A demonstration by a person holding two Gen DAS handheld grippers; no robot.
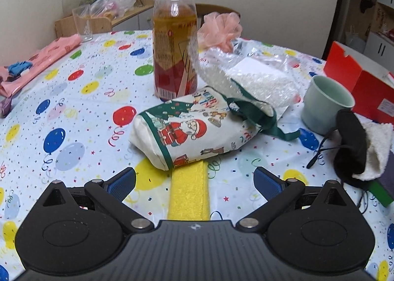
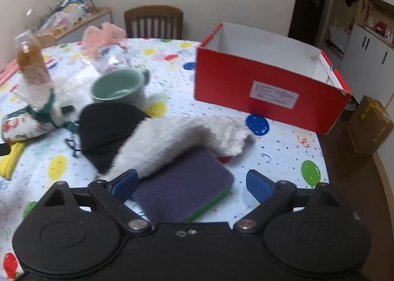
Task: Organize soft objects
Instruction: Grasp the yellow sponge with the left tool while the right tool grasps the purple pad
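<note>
Nearest the right hand-held gripper [image 2: 190,183], whose jaws stand wide with nothing pressed between them, lies the purple sponge [image 2: 183,188] with its green underside, flat on the tabletop [image 2: 283,150] and reaching in between the open fingers. The risk here, as I judge it, is that the white fluffy cloth [image 2: 187,140] draped over the sponge's far corner gets pinched along with it, or dragged off sideways, and the black eye mask [image 2: 108,130] resting against the cloth, with its thin cord trailing, could snag and follow. Beyond these stands the green mug [image 2: 120,88], a hard thing just behind the mask; a careless sweep might tip it. The red box [image 2: 268,93], open and apparently empty, sits farther off to the right, a likely place for the soft things, though that is only my guess. The left hand-held gripper [image 1: 194,182] is likewise spread wide and holds nothing; the yellow sponge [image 1: 189,194] lies between its fingers, its far end tucked under the Christmas pouch [image 1: 194,130]. Pulling the sponge could shift the pouch, whose green ribbon runs towards the bubble-wrap bag [image 1: 248,76]. Right behind stands the tall bottle [image 1: 174,44] of amber liquid, close enough that a nudge to the pouch might topple it. Farthest back sits the pink mesh puff [image 1: 220,27].
</note>
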